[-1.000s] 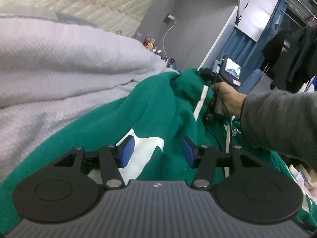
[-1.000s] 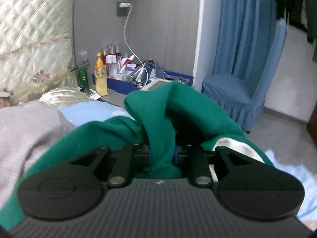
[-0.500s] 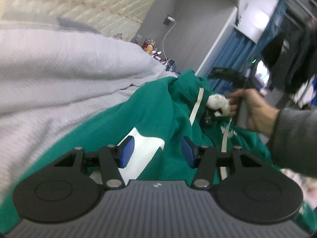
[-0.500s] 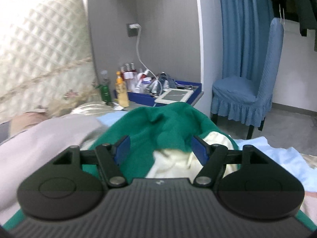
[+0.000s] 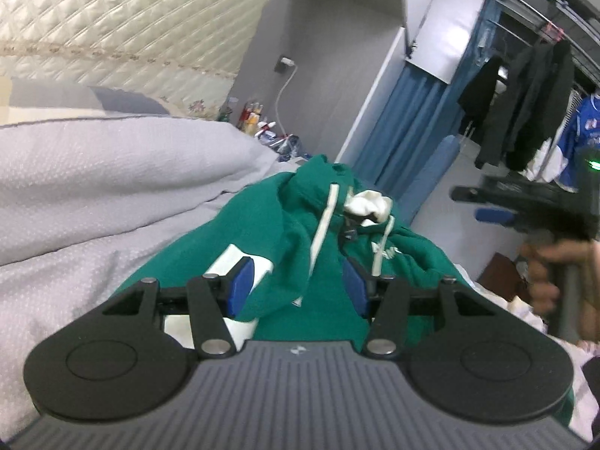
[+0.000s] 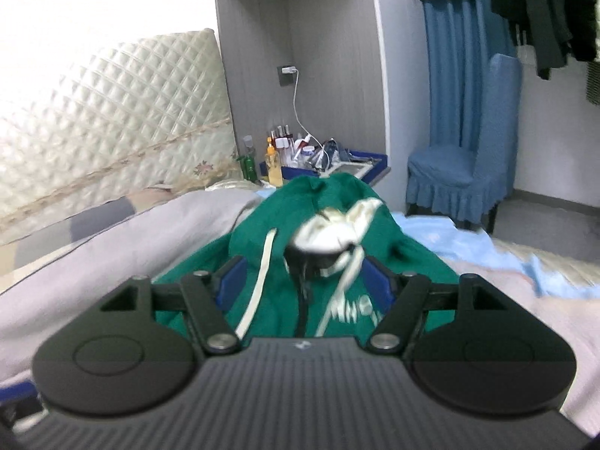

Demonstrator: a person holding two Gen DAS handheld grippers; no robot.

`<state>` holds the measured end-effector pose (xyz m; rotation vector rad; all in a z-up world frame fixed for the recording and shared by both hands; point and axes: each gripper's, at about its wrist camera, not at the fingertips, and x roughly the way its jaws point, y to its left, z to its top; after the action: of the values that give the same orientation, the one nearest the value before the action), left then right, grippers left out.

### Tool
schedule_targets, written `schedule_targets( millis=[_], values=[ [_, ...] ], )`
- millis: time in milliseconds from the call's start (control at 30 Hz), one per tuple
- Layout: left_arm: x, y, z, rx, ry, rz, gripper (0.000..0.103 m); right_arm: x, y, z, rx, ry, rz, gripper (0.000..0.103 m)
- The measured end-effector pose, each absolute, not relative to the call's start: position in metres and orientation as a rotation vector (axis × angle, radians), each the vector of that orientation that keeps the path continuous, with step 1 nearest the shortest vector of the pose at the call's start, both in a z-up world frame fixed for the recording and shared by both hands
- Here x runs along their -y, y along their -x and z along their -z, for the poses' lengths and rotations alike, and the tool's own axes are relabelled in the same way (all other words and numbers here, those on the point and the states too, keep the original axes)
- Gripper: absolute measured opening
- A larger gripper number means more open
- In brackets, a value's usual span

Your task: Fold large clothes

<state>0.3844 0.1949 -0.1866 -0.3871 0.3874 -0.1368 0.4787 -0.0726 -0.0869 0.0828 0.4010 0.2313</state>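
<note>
Two tongs, left [image 5: 298,288] and right [image 6: 305,285], gape released over green hoodie [image 6: 393,262]; blue tray [image 6: 369,159] holds bottles [image 6: 275,161]

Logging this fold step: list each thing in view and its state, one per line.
Green hoodie: bunched in a heap on the bed, unfolded, white hood lining showing.
Left tongs: open, green fabric between the pads, not gripped.
Right tongs: open, holding nothing.
Charger: plugged in.

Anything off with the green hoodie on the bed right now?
Yes. The green hoodie with white drawstrings lies bunched in a heap on the grey quilted blanket, its cream hood lining turned out on top. Neither open gripper grips it.
</note>
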Motion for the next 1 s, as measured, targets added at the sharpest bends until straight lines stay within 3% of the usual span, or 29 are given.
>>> schedule_targets(
  millis=[467, 567, 767, 967, 1000],
  values=[
    [-0.159, -0.341, 0.169, -0.429, 0.279, 0.090, 0.058, 0.140, -0.335, 0.107, -0.505, 0.006, -0.215, 0.070],
    [-0.160, -0.333, 0.169, -0.461, 0.274, 0.030, 0.058, 0.158, -0.329, 0.119, -0.542, -0.052, -0.194, 0.079],
    [-0.179, -0.309, 0.169, -0.523, 0.326, -0.123, 0.060, 0.205, -0.322, 0.138, -0.557, -0.313, -0.111, 0.084],
    [-0.193, -0.285, 0.167, -0.533, 0.333, -0.363, 0.069, 0.241, -0.324, 0.149, -0.568, -0.453, 0.009, 0.092],
    [-0.194, -0.283, 0.168, -0.539, 0.325, -0.405, 0.071, 0.249, -0.324, 0.152, -0.572, -0.476, 0.044, 0.098]
  ],
)
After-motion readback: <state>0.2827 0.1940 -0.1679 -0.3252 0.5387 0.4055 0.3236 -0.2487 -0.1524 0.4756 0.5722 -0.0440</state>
